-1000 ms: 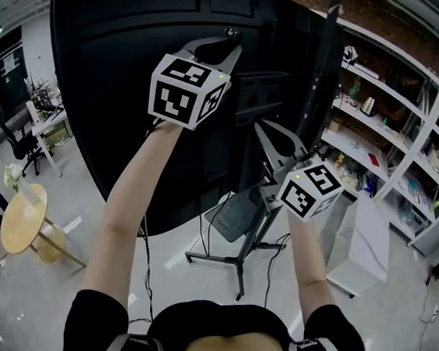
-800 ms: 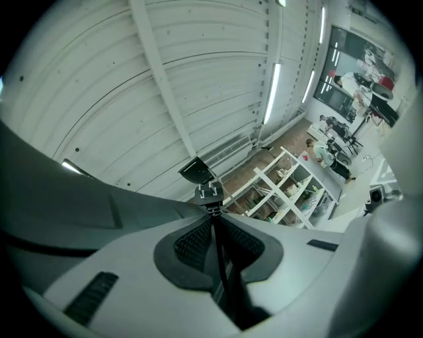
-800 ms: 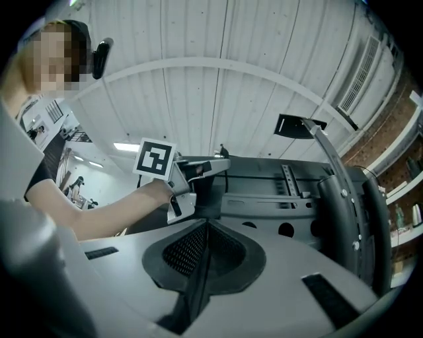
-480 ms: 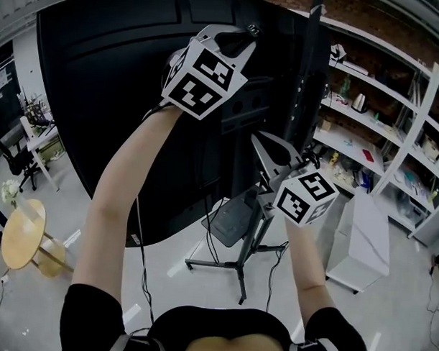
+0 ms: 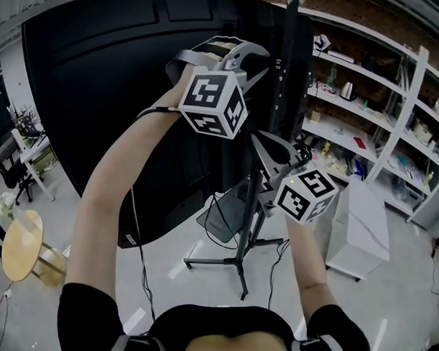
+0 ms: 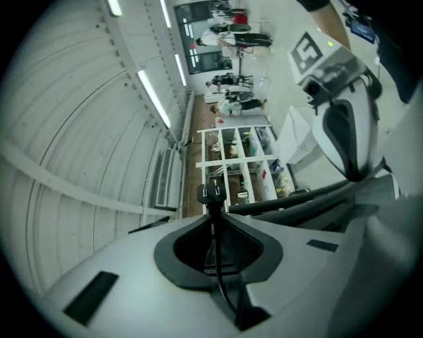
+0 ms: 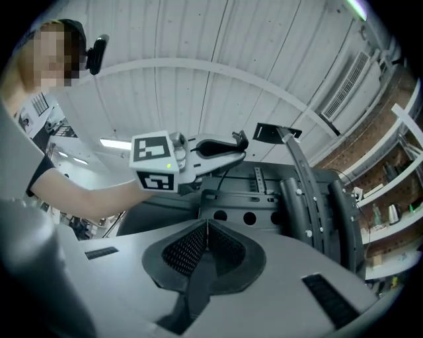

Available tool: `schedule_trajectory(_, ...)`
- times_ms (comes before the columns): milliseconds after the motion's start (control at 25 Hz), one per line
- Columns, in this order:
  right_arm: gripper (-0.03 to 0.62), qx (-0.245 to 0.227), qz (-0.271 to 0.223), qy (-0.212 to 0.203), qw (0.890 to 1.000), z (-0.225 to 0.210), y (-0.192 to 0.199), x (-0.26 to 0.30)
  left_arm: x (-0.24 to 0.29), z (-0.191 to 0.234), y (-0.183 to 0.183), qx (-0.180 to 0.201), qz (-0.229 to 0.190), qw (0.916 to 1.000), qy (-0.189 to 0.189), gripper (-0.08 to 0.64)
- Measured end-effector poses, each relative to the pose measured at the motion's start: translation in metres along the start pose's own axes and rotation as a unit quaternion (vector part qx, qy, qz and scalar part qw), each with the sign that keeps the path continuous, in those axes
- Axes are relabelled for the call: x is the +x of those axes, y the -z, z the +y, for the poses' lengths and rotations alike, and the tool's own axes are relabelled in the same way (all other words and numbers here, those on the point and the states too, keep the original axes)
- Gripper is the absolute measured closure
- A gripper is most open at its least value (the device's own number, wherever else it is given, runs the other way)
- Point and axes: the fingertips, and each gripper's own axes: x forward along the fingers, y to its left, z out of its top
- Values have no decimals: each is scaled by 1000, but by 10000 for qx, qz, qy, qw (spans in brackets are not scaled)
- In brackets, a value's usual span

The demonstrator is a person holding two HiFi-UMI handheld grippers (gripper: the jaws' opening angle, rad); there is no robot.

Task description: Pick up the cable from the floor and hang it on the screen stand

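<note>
Floor (image 5: 388,299) pale and glossy under the stand (image 5: 241,244), shelves (image 5: 349,105) at right, round table (image 5: 20,236) at left; left gripper (image 6: 213,214) clamps the cable (image 6: 214,245); right gripper (image 7: 207,228) closed, empty.

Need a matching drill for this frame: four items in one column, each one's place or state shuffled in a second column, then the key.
Items
1. left gripper
2. right gripper
3. round wooden table
4. white shelving

Place or state
A. jaws together, nothing between them
B. on the floor, head view's lower left
C. shut on the black cable
D. head view's right side, holding small items

Pairs: 1-C, 2-A, 3-B, 4-D
</note>
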Motion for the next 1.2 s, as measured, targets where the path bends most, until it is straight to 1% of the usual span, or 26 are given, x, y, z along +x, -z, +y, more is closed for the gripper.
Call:
schedule_trajectory(80,566,28,-23,133,9999,-7,0,-9,1,-23,-8,363,-5,9992,150,512)
schedule_trajectory(200,567,72,-47,299,9995,-17,3,-20,4,-55,-14,660,24,9970,392,514)
schedule_trajectory(240,566,63,-49,320,9995,-18,4,-23,4,-64,-13,851,83,9954,442,514)
schedule_trajectory(280,566,45,-43,328,9994,-19,7,-26,5,-73,-10,1111,181,9926,460,514)
schedule_trajectory(360,567,20,-11,355,9994,-20,15,-33,4,-88,-4,1658,437,9843,427,514)
schedule_trajectory(400,566,29,4,378,9993,-20,19,-37,3,-95,-3,1836,519,9806,454,513)
schedule_trajectory(440,566,55,18,401,9992,-20,24,-40,0,-105,-6,1929,533,9781,566,513)
schedule_trajectory(520,566,115,52,438,9990,-19,34,-46,-7,-130,-21,2085,419,9735,844,514)
schedule_trajectory(560,567,134,60,450,9989,-18,39,-49,-7,-141,-31,2243,336,9701,862,514)
schedule_trajectory(600,566,152,54,459,9988,-17,42,-50,-5,-148,-40,2433,262,9663,802,514)
schedule_trajectory(680,566,208,18,481,9986,-18,45,-54,1,-160,-53,2729,218,9590,726,514)
schedule_trajectory(720,566,242,-1,503,9984,-18,46,-57,3,-167,-58,2745,210,9582,783,514)
schedule_trajectory(800,566,294,-16,568,9979,-19,48,-63,3,-183,-68,2601,120,9609,940,514)
schedule_trajectory(840,566,314,-11,604,9977,-20,50,-66,2,-192,-72,2610,101,9602,988,514)
schedule_trajectory(920,566,354,23,682,9970,-22,56,-74,4,-210,-72,2815,156,9540,1025,513)
schedule_trajectory(1000,566,398,83,759,9963,-24,64,-82,6,-225,-73,2894,170,9515,1029,514)
schedule_trajectory(1120,566,465,179,827,9953,-25,74,-89,9,-238,-66,2847,275,9526,1037,512)
schedule_trajectory(1200,566,506,225,857,9948,-25,79,-93,11,-242,-63,2731,301,9567,958,512)
